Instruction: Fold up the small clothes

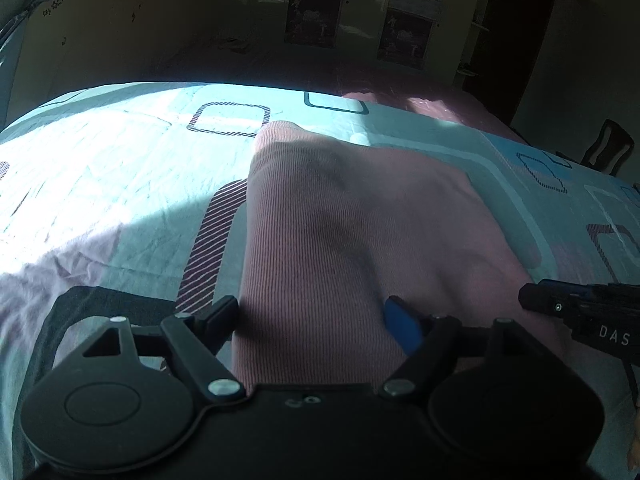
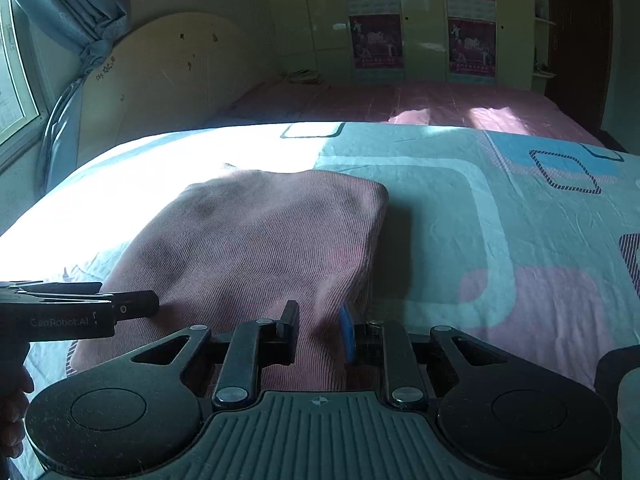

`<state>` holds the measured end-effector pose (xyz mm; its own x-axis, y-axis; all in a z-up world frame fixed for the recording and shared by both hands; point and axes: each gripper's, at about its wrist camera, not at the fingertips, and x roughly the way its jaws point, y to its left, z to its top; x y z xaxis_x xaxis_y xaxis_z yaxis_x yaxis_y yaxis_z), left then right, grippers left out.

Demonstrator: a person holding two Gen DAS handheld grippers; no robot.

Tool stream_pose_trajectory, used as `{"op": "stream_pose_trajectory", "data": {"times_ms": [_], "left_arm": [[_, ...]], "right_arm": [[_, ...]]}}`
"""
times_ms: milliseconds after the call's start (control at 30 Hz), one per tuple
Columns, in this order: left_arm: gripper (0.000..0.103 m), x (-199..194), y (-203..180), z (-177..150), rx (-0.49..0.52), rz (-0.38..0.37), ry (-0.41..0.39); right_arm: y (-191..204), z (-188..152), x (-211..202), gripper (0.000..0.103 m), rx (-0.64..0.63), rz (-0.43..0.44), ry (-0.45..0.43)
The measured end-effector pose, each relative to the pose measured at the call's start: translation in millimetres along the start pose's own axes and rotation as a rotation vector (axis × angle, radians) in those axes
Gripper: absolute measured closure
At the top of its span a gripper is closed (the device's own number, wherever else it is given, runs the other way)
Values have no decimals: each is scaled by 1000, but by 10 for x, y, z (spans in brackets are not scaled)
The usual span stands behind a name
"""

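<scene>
A pink ribbed garment lies on the patterned bedsheet, its near edge lifted. My left gripper stands wide, and the near edge of the garment runs between its black finger and blue-padded finger. My right gripper is narrower, with the garment's near right corner pinched between its fingers. Each gripper shows from the side in the other's view: the right one in the left wrist view, the left one in the right wrist view.
The bedsheet is light blue with pink patches and dark square outlines. A pink sheet covers the far part of the bed. A headboard, curtain and wardrobe stand behind. A dark chair is at the right.
</scene>
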<state>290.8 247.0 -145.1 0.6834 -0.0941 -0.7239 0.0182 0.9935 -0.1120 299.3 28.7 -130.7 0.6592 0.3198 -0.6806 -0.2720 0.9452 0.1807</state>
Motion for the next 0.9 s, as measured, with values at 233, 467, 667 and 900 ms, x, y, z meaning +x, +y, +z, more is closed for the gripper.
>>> {"op": "stream_pose_trajectory", "data": {"times_ms": [233,467,667,900], "left_arm": [[20,99,65,-266,-29,-13,45],[19,13,40,-257,-4,-15,32],[9,-198,-23,-258,5,1,-5],[0,-334,-161,-268,-9,39,25]], "right_arm": [[-48,-318,183,81,19,-79,58],[-331,-408,106,82,237,1,36],[-448,-484,-28,82,345,18,15],[-920,-577,71,92,721,182,47]]}}
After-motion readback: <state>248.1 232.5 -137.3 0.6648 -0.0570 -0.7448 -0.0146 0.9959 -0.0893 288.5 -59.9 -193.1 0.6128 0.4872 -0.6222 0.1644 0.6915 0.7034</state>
